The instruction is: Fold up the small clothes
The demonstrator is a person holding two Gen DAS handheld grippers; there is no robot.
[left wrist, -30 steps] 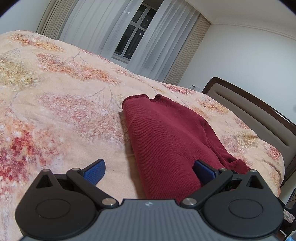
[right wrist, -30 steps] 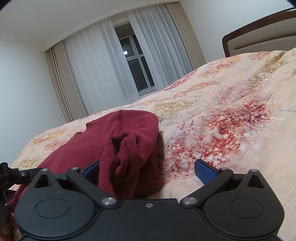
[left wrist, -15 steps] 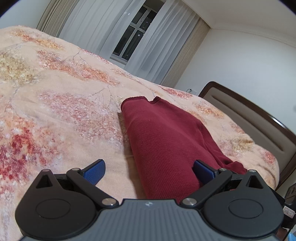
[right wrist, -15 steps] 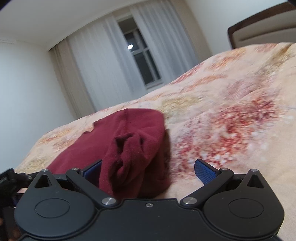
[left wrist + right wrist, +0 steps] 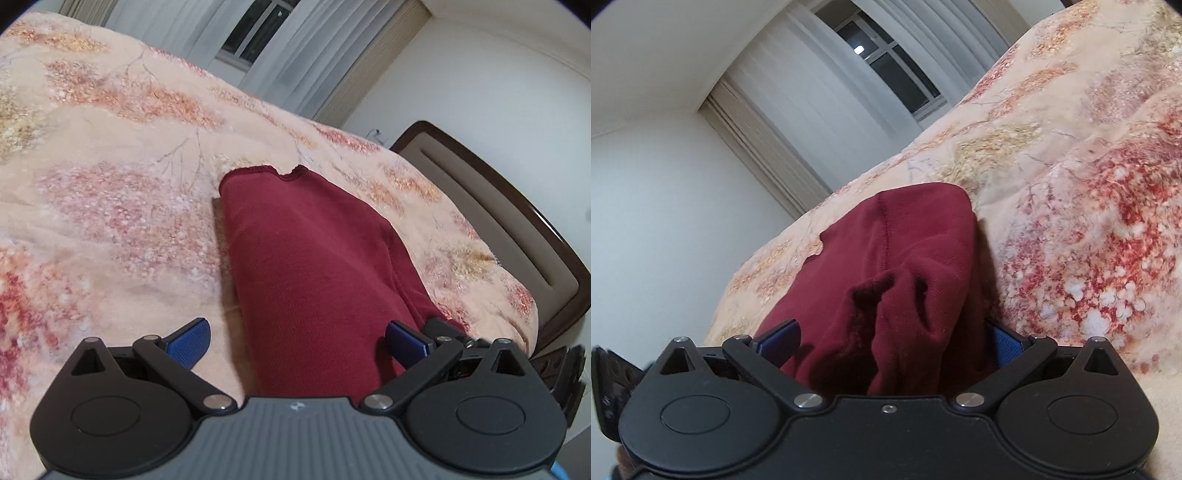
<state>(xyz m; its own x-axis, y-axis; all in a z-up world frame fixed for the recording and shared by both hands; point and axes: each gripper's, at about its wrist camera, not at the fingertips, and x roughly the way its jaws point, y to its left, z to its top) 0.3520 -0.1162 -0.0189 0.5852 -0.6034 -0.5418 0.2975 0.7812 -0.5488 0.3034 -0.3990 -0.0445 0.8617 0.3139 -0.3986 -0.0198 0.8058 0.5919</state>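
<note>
Lying lengthwise on the bed (image 5: 110, 177), the garment (image 5: 314, 266), a dark red knit, is already folded into a long narrow strip, its far end toward the window-side edge of the bed and its near end under my two grippers. Far end is tidy: hem straight, one small notch. Left long edge is a clean fold. Right long edge shows a seam and a thicker layer tucked beneath.

Near end is not tidy. In the right wrist view the cloth (image 5: 908, 280) bunches into a rumpled lump with a dark hollow in it.

Left gripper (image 5: 295, 341): jaws wide apart, straddling the strip's near end; nothing pinched. Right gripper (image 5: 890, 339): jaws also spread wide, with the bunched cloth sitting between them. Right pad is partly hidden behind the fabric, so I cannot tell whether it touches. No grip that I can see.

Judgement: lengthwise folds done; the crosswise fold, near end over far end, looks not yet made. Likely next: close both grippers on the near corners, flatten the lump, carry it over.

Beyond: floral cover, headboard (image 5: 498, 206), curtains (image 5: 820, 110).
</note>
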